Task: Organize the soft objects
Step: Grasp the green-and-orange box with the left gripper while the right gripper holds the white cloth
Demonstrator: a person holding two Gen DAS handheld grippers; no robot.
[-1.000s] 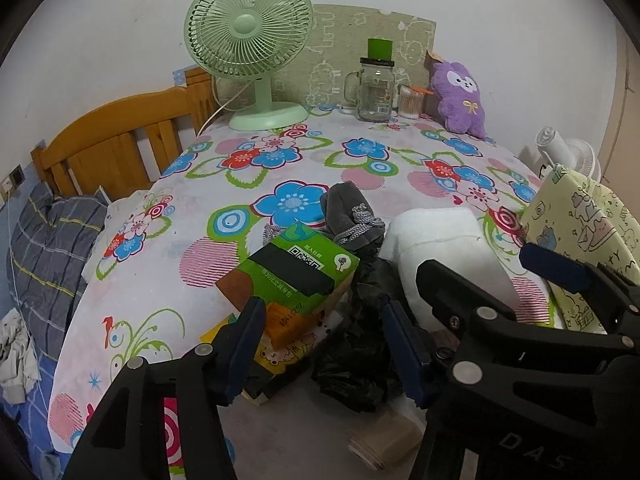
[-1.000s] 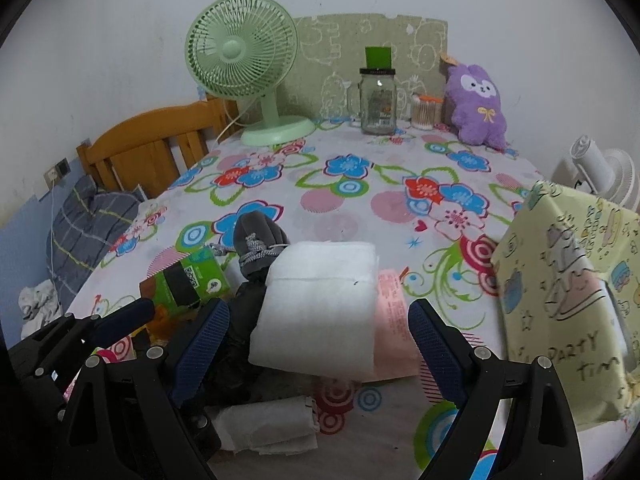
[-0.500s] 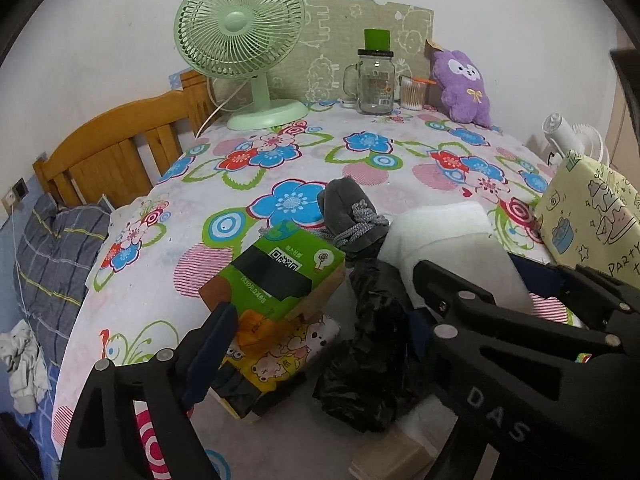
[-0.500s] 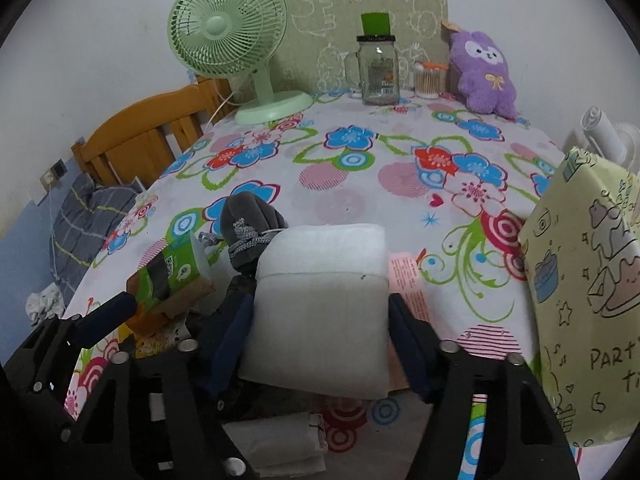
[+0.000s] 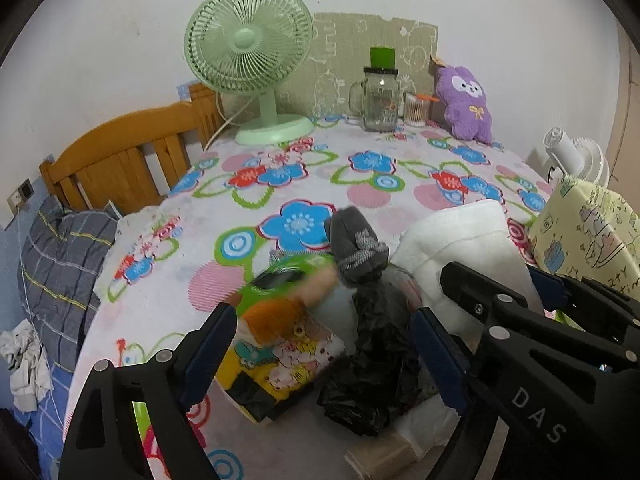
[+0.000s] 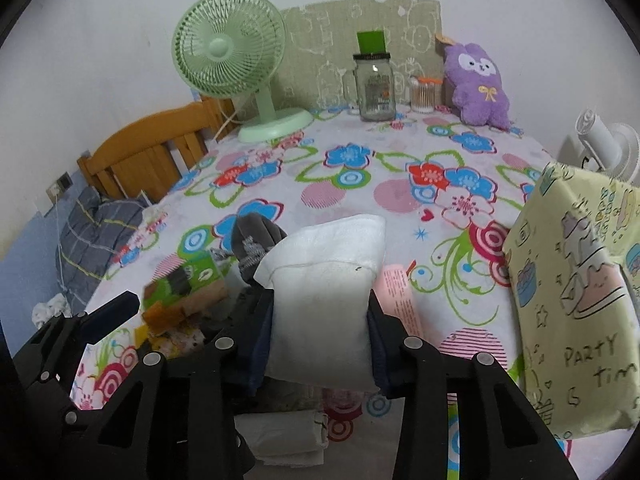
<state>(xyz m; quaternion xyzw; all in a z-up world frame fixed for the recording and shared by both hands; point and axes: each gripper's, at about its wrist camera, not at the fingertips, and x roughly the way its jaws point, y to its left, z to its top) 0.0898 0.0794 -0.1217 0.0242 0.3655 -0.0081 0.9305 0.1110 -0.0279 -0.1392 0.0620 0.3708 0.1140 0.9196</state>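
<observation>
My right gripper (image 6: 320, 328) is shut on a white pillow-like pad (image 6: 326, 280) and holds it tilted up off the flowered table; the pad also shows in the left wrist view (image 5: 460, 240). My left gripper (image 5: 320, 352) is open and empty, its fingers either side of a black plastic bag (image 5: 376, 360) and a cartoon-printed packet (image 5: 280, 356). A green and orange box (image 5: 280, 288) on the packet is blurred. A rolled grey sock (image 5: 356, 248) lies behind the bag.
A yellow party-print box (image 6: 576, 300) stands at the right. A green fan (image 5: 256, 72), a glass jar (image 5: 380, 96) and a purple plush (image 5: 466, 104) stand at the back. A pink leaflet (image 6: 400, 288) and folded white cloth (image 6: 288, 436) lie near me. A wooden bed headboard (image 5: 116, 152) is at the left.
My right gripper closed on the white pad and lifted its near end. The left gripper moved slightly; the green box has shifted and blurs.
</observation>
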